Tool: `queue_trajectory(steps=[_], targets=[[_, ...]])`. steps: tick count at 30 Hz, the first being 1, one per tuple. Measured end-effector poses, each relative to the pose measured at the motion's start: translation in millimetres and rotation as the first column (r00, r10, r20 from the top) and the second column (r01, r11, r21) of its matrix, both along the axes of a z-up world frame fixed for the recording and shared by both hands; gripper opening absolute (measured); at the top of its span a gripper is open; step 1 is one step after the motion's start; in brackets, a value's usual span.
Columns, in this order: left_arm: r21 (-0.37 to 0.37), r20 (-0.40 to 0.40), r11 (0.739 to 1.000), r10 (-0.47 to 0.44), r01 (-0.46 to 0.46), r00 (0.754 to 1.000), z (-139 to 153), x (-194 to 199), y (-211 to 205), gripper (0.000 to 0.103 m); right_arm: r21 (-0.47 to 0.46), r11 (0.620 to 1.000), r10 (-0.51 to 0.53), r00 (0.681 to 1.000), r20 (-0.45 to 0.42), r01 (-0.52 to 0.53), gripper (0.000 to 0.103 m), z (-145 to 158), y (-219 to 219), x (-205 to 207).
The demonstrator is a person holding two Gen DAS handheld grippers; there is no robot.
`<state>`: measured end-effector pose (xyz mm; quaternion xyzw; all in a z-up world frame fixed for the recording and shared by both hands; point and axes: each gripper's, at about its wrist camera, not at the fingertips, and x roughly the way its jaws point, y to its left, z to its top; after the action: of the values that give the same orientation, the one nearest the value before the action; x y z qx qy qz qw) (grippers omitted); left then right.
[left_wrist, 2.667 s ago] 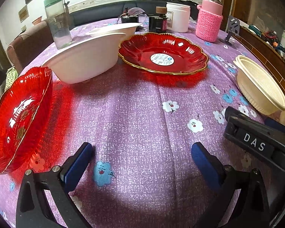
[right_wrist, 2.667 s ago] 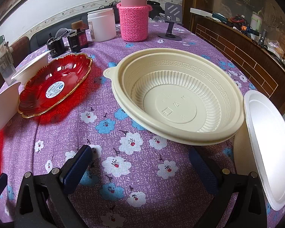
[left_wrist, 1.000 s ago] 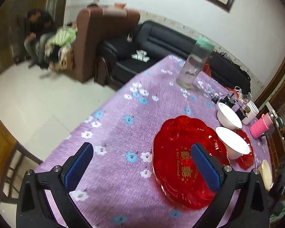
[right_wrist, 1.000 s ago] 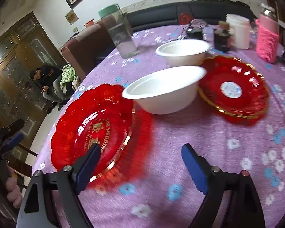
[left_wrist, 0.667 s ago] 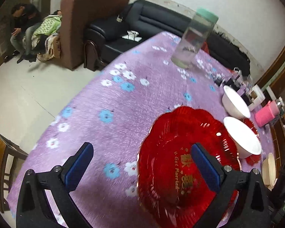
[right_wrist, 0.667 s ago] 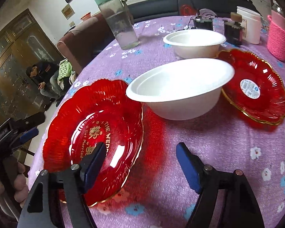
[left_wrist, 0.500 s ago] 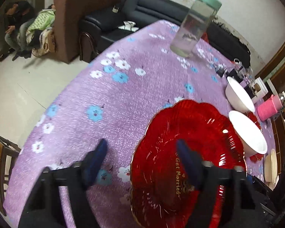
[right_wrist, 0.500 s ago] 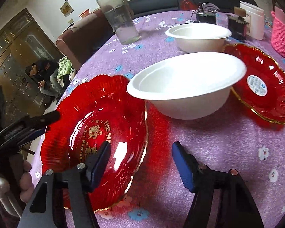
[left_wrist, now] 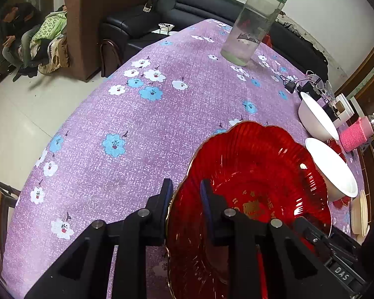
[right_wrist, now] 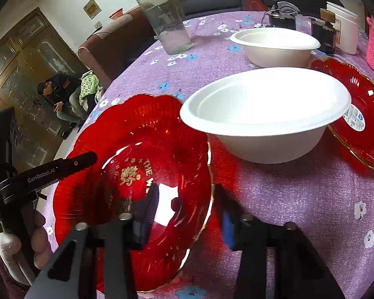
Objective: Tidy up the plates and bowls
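Note:
A red scalloped plate with gold lettering [left_wrist: 256, 182] lies on the purple flowered tablecloth. My left gripper [left_wrist: 184, 196] is shut on its near rim, one finger under and one inside. In the right wrist view the same red plate [right_wrist: 142, 149] fills the lower left. My right gripper [right_wrist: 187, 204] straddles its right rim, jaws half closed with a gap, not clamped. A white bowl [right_wrist: 266, 112] sits just right of the plate, a second white bowl [right_wrist: 276, 44] behind it. A second red plate [right_wrist: 356, 122] with a sticker lies at the right.
A tall clear jar with a green lid [left_wrist: 254, 22] stands at the far side. A pink knit-covered bottle [left_wrist: 356, 132], a white tub [right_wrist: 341, 30] and small dark gadgets stand at the back. The table edge [left_wrist: 69, 119] drops to the floor on the left.
My left gripper has closed from wide open onto the red plate's rim. My right gripper has moved in over the plate's right rim and its jaws have narrowed.

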<state>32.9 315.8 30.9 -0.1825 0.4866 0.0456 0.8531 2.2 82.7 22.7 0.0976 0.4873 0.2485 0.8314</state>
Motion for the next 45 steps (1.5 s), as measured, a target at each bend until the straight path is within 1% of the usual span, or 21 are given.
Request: queue_trajectory(steps=[1,3,4,6,7,12,15,17,20,24,27,30,31,34,37,38,39,40,41,43,45], targets=[[-0.004,0.001,1.000,0.001,-0.001,1.000,0.5,-1.0,0.7,0.021,-0.013,1.000,-0.008,1.000,0.006,0.008,0.033,-0.4,0.4,-0.6],[-0.005,0.002,1.000,0.013,-0.013,1.000,2.0,-3.9,3.5,0.021,-0.029,0.999,-0.018,1.000,0.018,0.019,0.025,-0.8,0.5,-1.4],[-0.009,0.003,1.000,0.016,-0.016,1.000,3.2,-4.7,4.5,0.021,-0.021,1.000,-0.020,1.000,0.014,0.021,0.020,-1.2,-0.7,-1.8],[-0.018,0.011,1.000,0.021,-0.020,1.000,7.2,-8.8,7.2,0.021,0.008,1.000,-0.022,1.000,0.013,0.022,0.017,1.2,-3.6,-4.1],[-0.016,0.020,1.000,0.022,-0.022,1.000,10.9,-11.5,8.0,0.021,0.013,1.000,-0.019,0.999,0.026,0.018,0.016,5.1,-3.1,-7.0],[0.001,0.069,0.999,0.043,-0.043,0.997,32.8,-30.2,17.2,0.021,-0.003,1.000,0.013,0.995,0.098,-0.013,0.016,27.0,10.2,-20.5],[-0.002,0.086,0.998,0.069,-0.069,0.994,41.5,-44.0,28.5,0.021,0.011,0.999,0.044,0.994,0.104,-0.046,0.016,33.7,19.5,-26.8],[0.002,0.087,0.997,0.082,-0.082,0.993,42.1,-50.5,33.5,0.021,0.005,0.998,0.063,0.992,0.106,-0.064,0.016,34.4,27.4,-31.0],[0.026,0.081,0.995,0.096,-0.099,0.992,37.2,-58.5,39.3,0.021,-0.005,0.997,0.082,0.992,0.094,-0.082,0.016,26.0,37.8,-34.3],[0.022,0.045,0.993,0.115,-0.116,0.992,20.7,-61.4,48.2,0.021,-0.011,0.996,0.090,0.994,0.057,-0.089,0.016,11.2,46.5,-35.7],[0.036,0.024,0.991,0.130,-0.131,0.991,10.4,-60.3,50.3,0.021,-0.015,0.996,0.092,0.995,0.043,-0.092,0.016,4.5,49.6,-33.9],[0.016,0.020,0.988,0.156,-0.157,0.988,5.9,-61.5,52.7,0.024,-0.001,0.997,0.078,0.996,0.030,-0.078,0.017,-0.4,47.4,-31.6],[0.013,0.027,0.987,0.159,-0.159,0.987,6.9,-63.3,52.7,0.027,0.003,0.997,0.071,0.997,0.034,-0.071,0.017,0.1,44.7,-32.3],[0.015,0.048,0.985,0.169,-0.170,0.984,14.9,-70.2,50.5,0.044,-0.023,0.997,0.073,0.993,0.090,-0.071,0.017,10.1,40.3,-40.7],[0.027,0.074,0.981,0.187,-0.190,0.979,26.8,-80.8,46.4,0.049,-0.017,0.998,0.069,0.988,0.135,-0.068,0.017,23.2,26.3,-53.6],[0.041,0.082,0.978,0.200,-0.204,0.976,31.4,-84.9,43.9,0.054,-0.013,0.998,0.063,0.987,0.149,-0.061,0.018,27.6,17.4,-59.1],[0.073,0.092,0.971,0.221,-0.228,0.971,36.8,-90.1,40.5,0.056,-0.007,0.998,0.061,0.986,0.157,-0.060,0.021,30.5,10.3,-63.0],[0.111,0.111,0.961,0.241,-0.253,0.964,43.3,-94.6,35.0,0.063,-0.003,0.998,0.056,0.984,0.170,-0.056,0.025,32.8,0.2,-68.7],[0.136,0.130,0.954,0.249,-0.266,0.960,48.9,-99.1,29.2,0.070,-0.009,0.999,0.040,0.981,0.192,-0.039,0.026,33.6,-12.2,-75.7],[0.155,0.174,0.951,0.241,-0.268,0.955,61.0,-106.1,14.1,0.074,-0.031,0.999,-0.006,0.974,0.228,0.013,0.026,32.4,-39.2,-89.0],[0.159,0.212,0.955,0.214,-0.249,0.954,71.5,-110.2,-2.7,0.075,-0.030,0.998,-0.038,0.973,0.226,0.046,0.027,28.5,-61.8,-96.1]])
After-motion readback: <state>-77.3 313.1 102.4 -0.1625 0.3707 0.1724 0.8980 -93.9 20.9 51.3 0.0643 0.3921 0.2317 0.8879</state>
